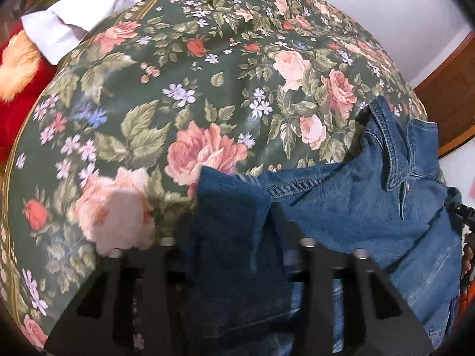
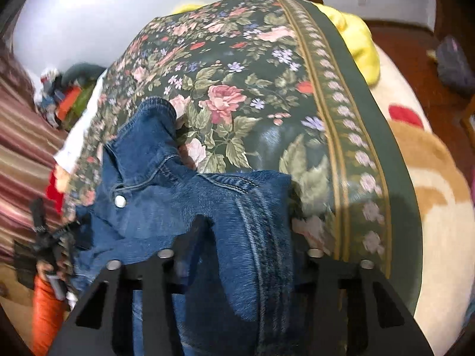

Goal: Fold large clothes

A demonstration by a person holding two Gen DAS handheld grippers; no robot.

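Observation:
A blue denim jacket point(image 1: 350, 201) hangs between both grippers above a green floral bedspread point(image 1: 184, 95). My left gripper point(image 1: 234, 246) is shut on a fold of the jacket's left shoulder edge. My right gripper point(image 2: 237, 255) is shut on the jacket point(image 2: 178, 195) at its right shoulder seam. The collar point(image 1: 392, 145) and a metal snap button point(image 2: 119, 200) face up between the two grips. The jacket's lower part drops out of sight below the fingers.
The floral bedspread point(image 2: 237, 95) has a striped border point(image 2: 341, 136) on the right. A pale blue garment point(image 1: 89, 20) and a red furry item point(image 1: 17, 95) lie at far left. A yellow cloth point(image 2: 359, 38) and a cream blanket point(image 2: 430, 207) lie to the right.

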